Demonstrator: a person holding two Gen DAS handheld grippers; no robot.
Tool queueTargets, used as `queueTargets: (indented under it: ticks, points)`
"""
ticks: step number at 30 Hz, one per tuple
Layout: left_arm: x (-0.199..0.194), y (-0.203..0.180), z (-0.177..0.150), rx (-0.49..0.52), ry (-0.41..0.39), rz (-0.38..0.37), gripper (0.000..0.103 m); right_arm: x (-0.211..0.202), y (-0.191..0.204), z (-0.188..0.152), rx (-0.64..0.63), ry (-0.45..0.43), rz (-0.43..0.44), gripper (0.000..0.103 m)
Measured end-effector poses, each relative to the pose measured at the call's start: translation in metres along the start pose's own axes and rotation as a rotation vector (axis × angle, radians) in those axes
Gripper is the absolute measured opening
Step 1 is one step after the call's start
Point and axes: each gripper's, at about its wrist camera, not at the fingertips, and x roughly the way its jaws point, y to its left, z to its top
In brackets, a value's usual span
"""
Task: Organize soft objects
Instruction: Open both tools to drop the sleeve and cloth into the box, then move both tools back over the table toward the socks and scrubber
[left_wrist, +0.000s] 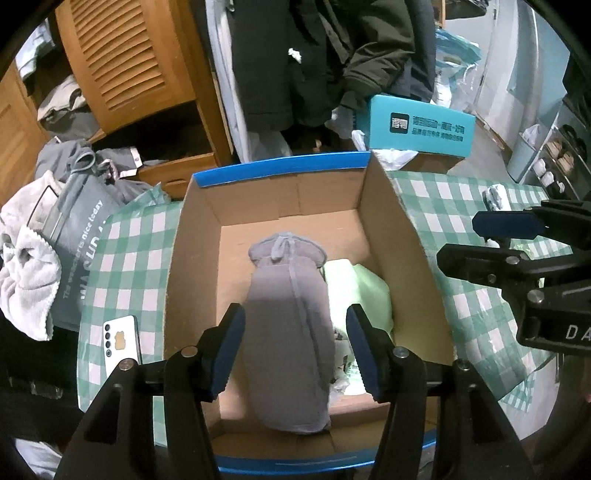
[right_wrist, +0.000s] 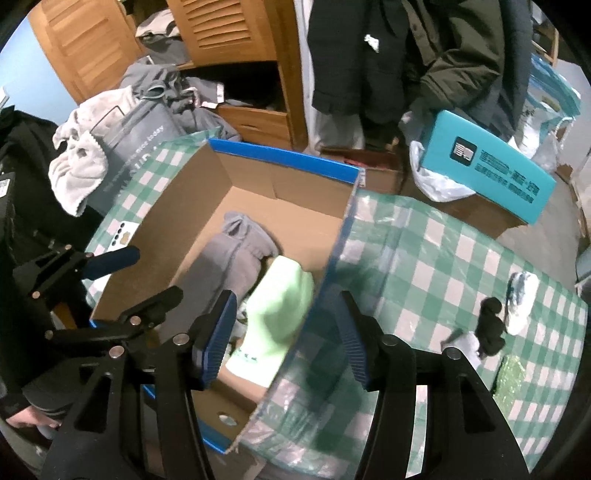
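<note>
An open cardboard box (left_wrist: 399, 221) with a blue rim stands on a green checked tablecloth. Inside lie a folded grey garment (left_wrist: 288, 325) and a pale green soft item (left_wrist: 365, 291). My left gripper (left_wrist: 295, 349) is open above the box, its fingers on either side of the grey garment and not touching it. In the right wrist view the box (right_wrist: 303, 206) holds the grey garment (right_wrist: 225, 258) and the green item (right_wrist: 280, 302). My right gripper (right_wrist: 286, 339) is open over the box's right wall, empty. Small black and white soft items (right_wrist: 491, 325) lie on the cloth.
A white phone (left_wrist: 122, 341) lies on the cloth left of the box. A grey bag and towels (left_wrist: 48, 236) sit at the left. A teal box (left_wrist: 417, 125) stands behind. A wooden cabinet (left_wrist: 129, 62) and hanging dark coats (left_wrist: 314, 55) fill the back.
</note>
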Motion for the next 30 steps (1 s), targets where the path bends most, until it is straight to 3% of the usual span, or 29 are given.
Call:
queueTargets:
  ticks: [6,9,30]
  points:
    - [-0.001,-0.019,0.002,0.04,-0.001,-0.014,0.06,-0.004,-0.012,-0.01,0.005,0.005,-0.03,0.056]
    - [-0.002,-0.032,0.003,0.065,-0.006,-0.013,0.069,-0.008,-0.022,-0.018,0.016,0.006,-0.05,0.056]
    - [-0.007,-0.111,0.01,0.218,-0.01,-0.048,0.07,-0.039,-0.095,-0.075,0.12,0.014,-0.167,0.056]
